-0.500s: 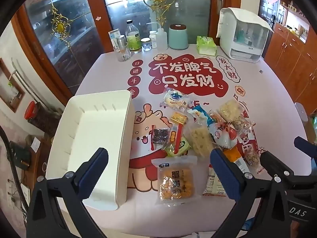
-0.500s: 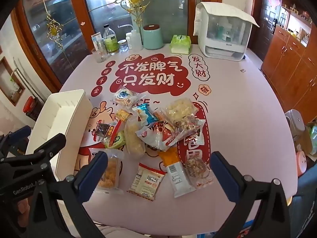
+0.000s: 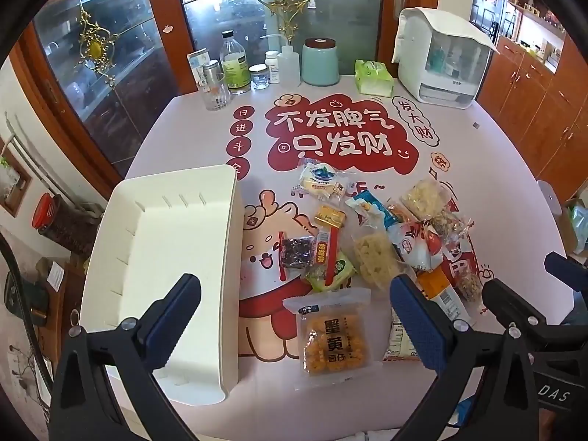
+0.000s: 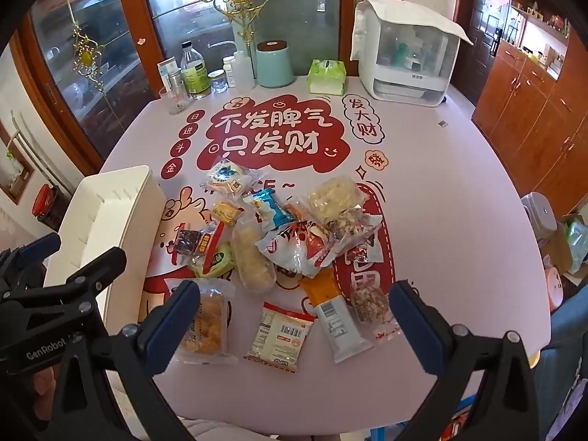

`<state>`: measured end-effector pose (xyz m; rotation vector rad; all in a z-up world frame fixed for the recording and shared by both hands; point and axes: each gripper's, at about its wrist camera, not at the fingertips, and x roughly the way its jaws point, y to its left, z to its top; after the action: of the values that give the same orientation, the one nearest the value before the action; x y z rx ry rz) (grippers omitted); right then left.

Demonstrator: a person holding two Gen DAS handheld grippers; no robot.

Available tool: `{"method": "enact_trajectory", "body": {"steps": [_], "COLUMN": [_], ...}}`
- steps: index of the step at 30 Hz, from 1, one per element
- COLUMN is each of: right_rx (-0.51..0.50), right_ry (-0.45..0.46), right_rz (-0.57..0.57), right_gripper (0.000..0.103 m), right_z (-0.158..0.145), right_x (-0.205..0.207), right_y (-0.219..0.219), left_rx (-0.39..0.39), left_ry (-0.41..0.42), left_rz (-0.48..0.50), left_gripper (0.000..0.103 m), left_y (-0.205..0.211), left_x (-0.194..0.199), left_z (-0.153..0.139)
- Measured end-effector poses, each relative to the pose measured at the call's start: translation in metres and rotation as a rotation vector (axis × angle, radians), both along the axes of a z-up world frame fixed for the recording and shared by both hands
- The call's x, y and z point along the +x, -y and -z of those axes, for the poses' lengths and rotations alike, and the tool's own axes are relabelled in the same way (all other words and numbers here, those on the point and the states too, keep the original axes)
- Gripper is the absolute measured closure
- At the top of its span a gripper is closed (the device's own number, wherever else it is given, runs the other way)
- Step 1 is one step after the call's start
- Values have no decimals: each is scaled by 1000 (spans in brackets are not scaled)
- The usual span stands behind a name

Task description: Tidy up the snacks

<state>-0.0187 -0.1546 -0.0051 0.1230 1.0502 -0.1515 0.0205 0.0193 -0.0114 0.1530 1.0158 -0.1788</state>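
Note:
A pile of several wrapped snacks (image 3: 367, 242) lies on the pink printed table, also in the right wrist view (image 4: 290, 242). An empty white slotted bin (image 3: 165, 257) stands to the pile's left; it shows in the right wrist view (image 4: 106, 220) too. My left gripper (image 3: 294, 316) is open and empty, held above the near edge over an orange cracker packet (image 3: 334, 334). My right gripper (image 4: 294, 327) is open and empty above a white and red packet (image 4: 279, 334) and an orange-topped bar (image 4: 330, 312).
At the table's far edge stand bottles and jars (image 3: 235, 66), a teal canister (image 3: 319, 60), a green tissue pack (image 3: 373, 77) and a white appliance (image 3: 441, 58). Wooden cabinets (image 4: 533, 110) are on the right, glass doors behind.
Both grippers have shifted only slightly; the views are nearly the same. Nothing on the table has moved.

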Motion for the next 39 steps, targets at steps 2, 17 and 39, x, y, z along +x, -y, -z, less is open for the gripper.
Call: {"method": "enact_trajectory", "body": {"steps": [2,17,39], "right_rx": [-2,2,22], "right_ry": [5,12,13], "right_rz": [4,6,24], "right_gripper": [0,0,0], "right_z": [0,-2,4], "right_x": [-3,-7,-23], "right_y": [-2,-7,-5], "left_rx": [-3,-6,-2], "left_ry": [4,1,-47], "left_rz": [1,5,37], "left_gripper": [1,1,1], "left_y": [-2,-4,3], "left_x": [0,0,-13], "left_z": [0,-3,8]}}
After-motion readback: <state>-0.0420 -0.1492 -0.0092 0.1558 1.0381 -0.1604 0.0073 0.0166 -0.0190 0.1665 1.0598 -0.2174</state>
